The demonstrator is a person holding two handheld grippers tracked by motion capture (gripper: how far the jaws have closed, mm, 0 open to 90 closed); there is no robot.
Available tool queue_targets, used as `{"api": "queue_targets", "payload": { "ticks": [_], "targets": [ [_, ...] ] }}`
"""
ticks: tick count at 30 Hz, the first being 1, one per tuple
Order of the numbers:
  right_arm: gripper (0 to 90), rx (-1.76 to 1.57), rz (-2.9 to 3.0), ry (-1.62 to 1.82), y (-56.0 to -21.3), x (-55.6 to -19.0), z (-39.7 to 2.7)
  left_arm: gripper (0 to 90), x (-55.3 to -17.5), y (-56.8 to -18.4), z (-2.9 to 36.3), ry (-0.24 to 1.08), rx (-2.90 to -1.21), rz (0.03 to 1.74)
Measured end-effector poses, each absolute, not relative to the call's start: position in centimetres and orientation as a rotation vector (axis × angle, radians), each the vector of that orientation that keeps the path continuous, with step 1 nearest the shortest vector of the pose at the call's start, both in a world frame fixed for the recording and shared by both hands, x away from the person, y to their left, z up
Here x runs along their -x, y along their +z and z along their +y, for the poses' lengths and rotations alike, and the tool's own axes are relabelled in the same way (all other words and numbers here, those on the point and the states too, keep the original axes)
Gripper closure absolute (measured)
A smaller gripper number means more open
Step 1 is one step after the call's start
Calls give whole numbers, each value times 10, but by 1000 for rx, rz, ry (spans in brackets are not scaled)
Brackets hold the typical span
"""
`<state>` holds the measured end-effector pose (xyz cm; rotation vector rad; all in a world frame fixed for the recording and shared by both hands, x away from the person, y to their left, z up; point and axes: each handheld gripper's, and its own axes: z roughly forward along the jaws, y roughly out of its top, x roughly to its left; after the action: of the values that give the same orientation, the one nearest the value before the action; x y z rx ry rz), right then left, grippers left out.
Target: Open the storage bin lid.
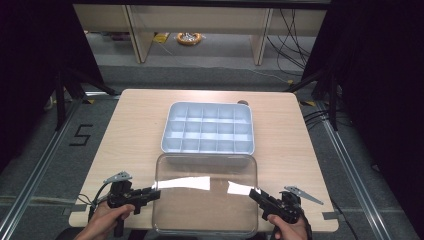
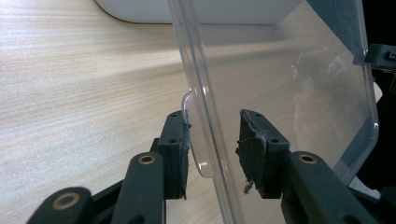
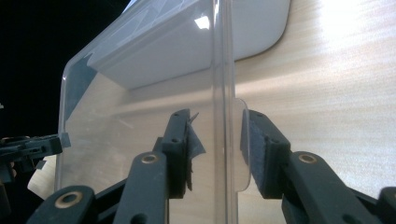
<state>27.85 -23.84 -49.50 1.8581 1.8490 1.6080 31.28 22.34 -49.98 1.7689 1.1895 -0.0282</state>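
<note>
High view: the clear plastic lid (image 1: pixel 206 195) lies in the lower centre of the frame, its long axis running left to right, its far edge just beside the near wall of the white compartment tray (image 1: pixel 166 135). Your left gripper (image 1: pixel 156 193) meets the lid's left short edge and your right gripper (image 1: pixel 254 194) its right short edge — each hand serves its own end, neither reaching across. The tray's cells, as far as can be seen, hold nothing.

Left gripper view: the lid's rim runs from the upper centre down between your jaws, with its small side tab (image 2: pixel 196 135) against the left pad (image 2: pixel 180 154). A gap shows between the rim and the right pad, yet the jaws stand narrow. Judged: a light grip on the lid's edge, not a firm clamp.

Right gripper view: the lid's rim runs down the centre of the frame between your jaws, its tab (image 3: pixel 240 140) lying against the right-hand pad (image 3: pixel 259 149). The jaws are narrow about the edge — again held, by my reading. The tray's rounded corner (image 3: pixel 261 28) sits at upper right, beyond the lid, so the coming move runs forward, toward the tray.
</note>
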Motion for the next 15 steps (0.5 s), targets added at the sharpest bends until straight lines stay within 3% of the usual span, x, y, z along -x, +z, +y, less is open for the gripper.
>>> {"api": "queue_targets", "payload": {
  "ticks": [15],
  "targets": [
    [624,-1938,1863,1587,-499,-277,-238,593,-314,-507,220,-67,-1824,1189]
  ]
}}
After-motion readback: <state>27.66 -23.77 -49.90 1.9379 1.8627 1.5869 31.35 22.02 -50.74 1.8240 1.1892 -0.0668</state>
